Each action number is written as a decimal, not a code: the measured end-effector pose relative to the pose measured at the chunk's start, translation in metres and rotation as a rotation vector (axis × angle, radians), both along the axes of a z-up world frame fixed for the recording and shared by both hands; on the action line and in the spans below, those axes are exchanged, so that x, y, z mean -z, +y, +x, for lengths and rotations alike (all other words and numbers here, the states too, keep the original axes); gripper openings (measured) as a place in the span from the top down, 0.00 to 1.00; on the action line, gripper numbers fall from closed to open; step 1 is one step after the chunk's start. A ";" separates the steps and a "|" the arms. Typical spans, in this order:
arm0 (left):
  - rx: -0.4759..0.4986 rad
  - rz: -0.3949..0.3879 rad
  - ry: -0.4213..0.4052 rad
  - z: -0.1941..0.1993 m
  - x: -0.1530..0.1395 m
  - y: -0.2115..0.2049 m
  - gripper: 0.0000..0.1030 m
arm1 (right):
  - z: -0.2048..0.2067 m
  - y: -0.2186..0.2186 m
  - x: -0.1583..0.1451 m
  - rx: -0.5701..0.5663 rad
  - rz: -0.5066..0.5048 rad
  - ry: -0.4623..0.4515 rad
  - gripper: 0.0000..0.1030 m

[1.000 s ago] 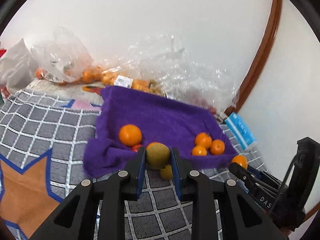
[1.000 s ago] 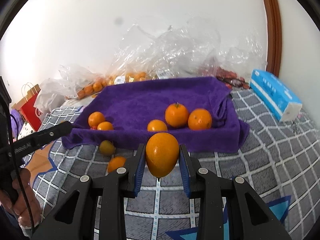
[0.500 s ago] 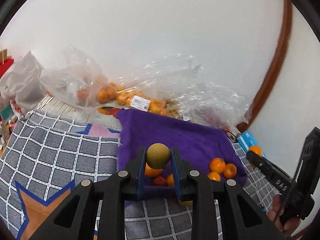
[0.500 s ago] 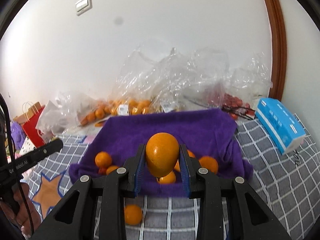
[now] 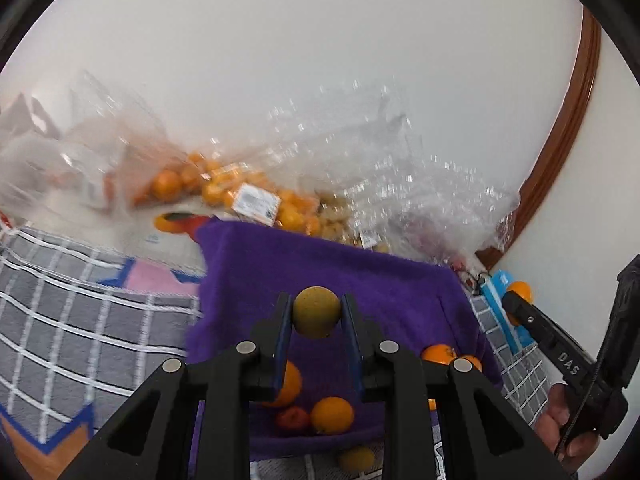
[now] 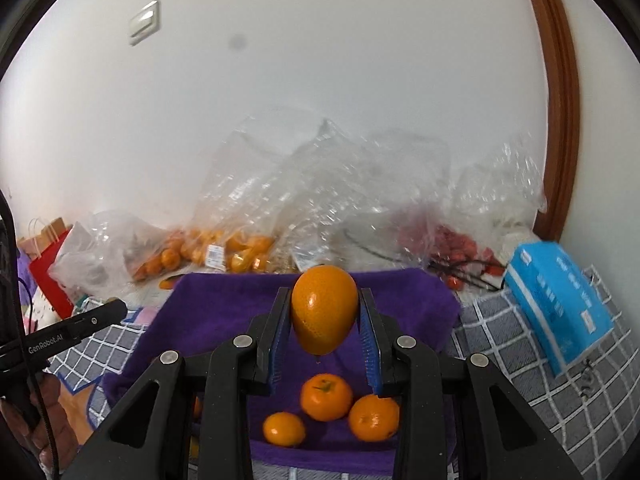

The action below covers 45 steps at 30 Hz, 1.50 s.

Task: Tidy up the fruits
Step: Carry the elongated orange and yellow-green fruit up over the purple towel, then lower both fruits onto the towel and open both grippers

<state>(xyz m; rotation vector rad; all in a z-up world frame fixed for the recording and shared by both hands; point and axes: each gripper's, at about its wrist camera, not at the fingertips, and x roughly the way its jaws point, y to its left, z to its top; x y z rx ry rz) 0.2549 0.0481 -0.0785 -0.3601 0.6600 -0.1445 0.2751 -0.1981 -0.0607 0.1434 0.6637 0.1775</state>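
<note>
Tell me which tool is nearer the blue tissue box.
Right. The right tool, gripping an orange fruit, is beside the blue tissue box; the left tool is farther off, over the purple towel.

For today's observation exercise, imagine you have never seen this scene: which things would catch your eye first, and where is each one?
First, the two held fruits: a large orange fruit clamped in the right hand-held gripper, and a dull yellow-green fruit clamped in the left hand-held gripper. Behind and below them spreads a bright purple towel with loose oranges on it. Crinkled clear plastic bags of fruit are heaped against the wall behind.
</note>
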 end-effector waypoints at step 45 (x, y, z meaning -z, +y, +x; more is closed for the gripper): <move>0.080 0.132 0.028 0.004 0.047 -0.040 0.77 | 0.016 -0.022 0.068 0.054 -0.043 0.156 0.63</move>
